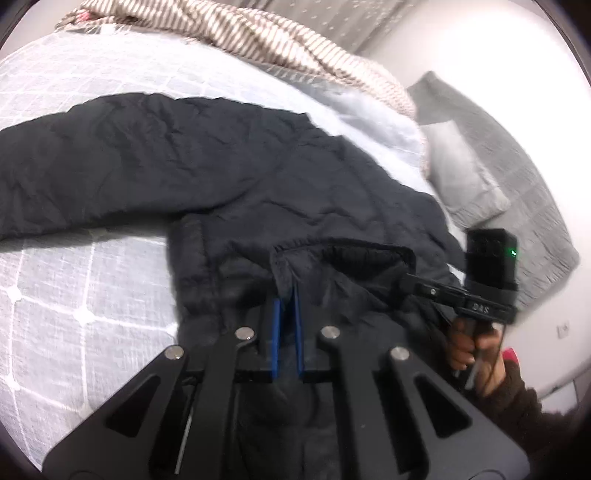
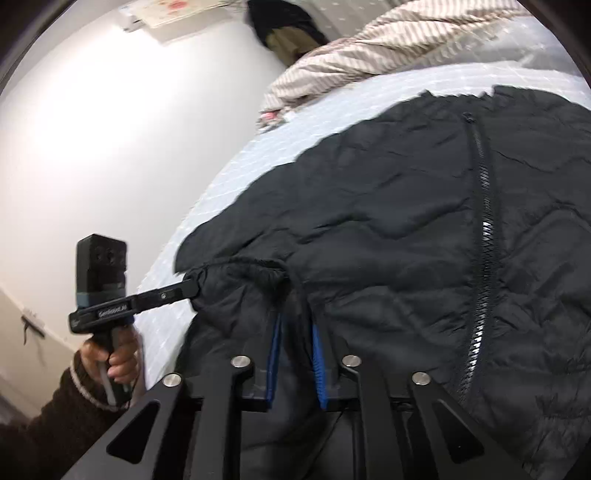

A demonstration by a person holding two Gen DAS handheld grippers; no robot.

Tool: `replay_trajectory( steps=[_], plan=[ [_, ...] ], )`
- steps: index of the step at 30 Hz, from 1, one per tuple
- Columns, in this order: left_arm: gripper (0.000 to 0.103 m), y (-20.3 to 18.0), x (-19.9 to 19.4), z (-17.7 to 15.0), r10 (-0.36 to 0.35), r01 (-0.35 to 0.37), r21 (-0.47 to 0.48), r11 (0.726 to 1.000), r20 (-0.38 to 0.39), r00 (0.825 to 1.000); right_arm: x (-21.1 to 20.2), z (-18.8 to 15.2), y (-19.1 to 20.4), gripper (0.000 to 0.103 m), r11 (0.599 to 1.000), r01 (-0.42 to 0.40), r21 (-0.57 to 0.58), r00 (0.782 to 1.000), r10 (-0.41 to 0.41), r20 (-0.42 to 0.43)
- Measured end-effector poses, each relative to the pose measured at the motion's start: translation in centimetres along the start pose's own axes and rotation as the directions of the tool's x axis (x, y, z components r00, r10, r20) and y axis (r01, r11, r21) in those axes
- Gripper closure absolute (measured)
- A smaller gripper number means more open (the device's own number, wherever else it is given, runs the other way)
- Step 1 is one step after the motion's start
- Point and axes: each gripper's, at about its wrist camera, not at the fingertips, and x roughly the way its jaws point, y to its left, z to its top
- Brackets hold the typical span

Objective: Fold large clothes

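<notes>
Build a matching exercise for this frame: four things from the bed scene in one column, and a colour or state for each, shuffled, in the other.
Column one:
1. black puffer jacket
2. striped blanket
3. left tongs
4. grey pillow

Column two:
A. bunched along the far side of the bed
B. lies beside a grey quilt past the bed's edge
C. spread on the pale quilted bedcover, zipper showing
D. shut on a fold of dark fabric, blue pads close together

Pairs: 1-C, 2-A, 3-D, 4-B

Bedroom: quilted bed [image 1: 55, 295], pillow [image 1: 461, 173]
</notes>
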Motion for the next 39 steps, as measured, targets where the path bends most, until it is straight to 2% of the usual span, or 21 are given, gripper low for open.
replay_trajectory(
  steps=[3, 5, 7, 8, 9, 11, 13, 15, 16, 18, 19, 20, 23, 25, 27, 28, 30, 31, 35, 37, 39],
  plan=[
    [0.096, -0.8, -0.9, -1.5, 0.014, -0.011, 0.066, 0.998, -0.051, 0.999, -1.3, -0.7, 1.7, 0.091, 0.996, -0.024, -0.081, 0.999, 0.022, -0.026],
    [0.096, -1.2, -1.0, -2.8, 0.078, -0.063, 0.122, 0.991, -0.119, 0.99, -1.7, -2.0, 3.1, 0.091, 0.988, 0.006, -0.153, 0.996, -0.019, -0.086],
    [0.096, -1.4, -0.6, -4.6, 0.195, -0.153, 0.196, 0.969, -0.216, 0.957, -1.4, -3.5, 3.6, 0.091, 0.976, 0.076, -0.205, 0.978, -0.113, -0.177],
    [0.096, -1.4, -0.5, -5.1, 0.244, -0.19, 0.221, 0.956, -0.248, 0.937, -1.0, -4.5, 3.4, 0.091, 0.967, 0.119, -0.224, 0.957, -0.172, -0.235],
    [0.096, -1.4, -0.6, -5.9, 0.307, -0.239, 0.258, 0.936, -0.269, 0.913, -1.0, -5.1, 3.2, 0.091, 0.964, 0.139, -0.226, 0.942, -0.2, -0.271],
    [0.095, -1.8, -1.4, -6.3, 0.366, -0.288, 0.298, 0.91, -0.253, 0.896, -1.7, -6.0, 3.0, 0.09, 0.959, 0.147, -0.242, 0.932, -0.216, -0.29],
    [0.085, -2.6, -2.8, -6.1, 0.381, -0.306, 0.317, 0.898, -0.211, 0.9, -3.1, -5.7, 3.4, 0.088, 0.96, 0.125, -0.252, 0.945, -0.193, -0.265],
    [0.069, -3.8, -4.4, -5.2, 0.354, -0.301, 0.303, 0.904, -0.137, 0.925, -4.4, -4.9, 3.5, 0.085, 0.967, 0.098, -0.234, 0.964, -0.151, -0.22],
    [0.057, -4.5, -4.9, -4.7, 0.335, -0.293, 0.296, 0.909, -0.101, 0.937, -5.1, -4.4, 3.5, 0.079, 0.973, 0.087, -0.215, 0.974, -0.129, -0.185],
    [0.048, -5.9, -5.2, -3.7, 0.28, -0.261, 0.287, 0.922, -0.026, 0.96, -5.7, -3.7, 3.2, 0.065, 0.98, 0.093, -0.175, 0.984, -0.117, -0.132],
    [0.047, -6.6, -4.8, -3.3, 0.254, -0.242, 0.285, 0.927, -0.006, 0.967, -5.9, -3.5, 3.0, 0.051, 0.981, 0.111, -0.158, 0.985, -0.13, -0.114],
    [0.046, -7.3, -4.1, -2.8, 0.23, -0.223, 0.282, 0.933, 0.007, 0.973, -5.9, -3.5, 2.8, 0.048, 0.981, 0.124, -0.149, 0.984, -0.141, -0.108],
    [0.046, -8.7, -0.2, -2.3, 0.197, -0.181, 0.283, 0.942, -0.029, 0.98, -5.7, -3.5, 2.2, 0.047, 0.979, 0.161, -0.124, 0.978, -0.175, -0.113],
    [0.046, -9.0, 3.2, -2.9, 0.223, -0.18, 0.307, 0.935, -0.112, 0.968, -5.8, -3.5, 1.8, 0.047, 0.974, 0.197, -0.114, 0.97, -0.211, -0.122],
    [0.046, -9.2, 6.3, -5.1, 0.293, -0.191, 0.376, 0.907, -0.238, 0.926, -6.4, -3.4, 1.2, 0.047, 0.961, 0.253, -0.111, 0.957, -0.265, -0.115],
    [0.046, -9.4, 6.7, -5.9, 0.322, -0.2, 0.419, 0.886, -0.245, 0.915, -7.1, -3.3, 0.7, 0.047, 0.954, 0.281, -0.1, 0.951, -0.291, -0.106],
    [0.046, -10.5, 6.3, -7.0, 0.346, -0.204, 0.488, 0.849, -0.221, 0.912, -8.6, -2.9, -0.3, 0.046, 0.943, 0.325, -0.071, 0.941, -0.33, -0.075],
    [0.046, -10.8, 6.0, -7.1, 0.345, -0.202, 0.487, 0.85, -0.225, 0.911, -9.3, -2.7, -0.7, 0.046, 0.939, 0.339, -0.058, 0.937, -0.343, -0.064],
    [0.043, -12.8, 3.6, -5.8, 0.321, -0.214, 0.466, 0.859, -0.164, 0.933, -14.3, -1.0, -3.8, 0.042, 0.898, 0.434, 0.067, 0.9, -0.436, 0.02],
    [0.026, -14.0, 2.7, -4.5, 0.29, -0.217, 0.455, 0.864, -0.097, 0.952, -17.9, -0.2, -6.1, 0.035, 0.853, 0.5, 0.151, 0.853, -0.515, 0.087],
    [0.023, -14.6, 2.3, -3.4, 0.247, -0.204, 0.433, 0.878, -0.046, 0.968, -20.7, -0.1, -8.4, 0.033, 0.807, 0.543, 0.232, 0.81, -0.576, 0.108]
  ],
)
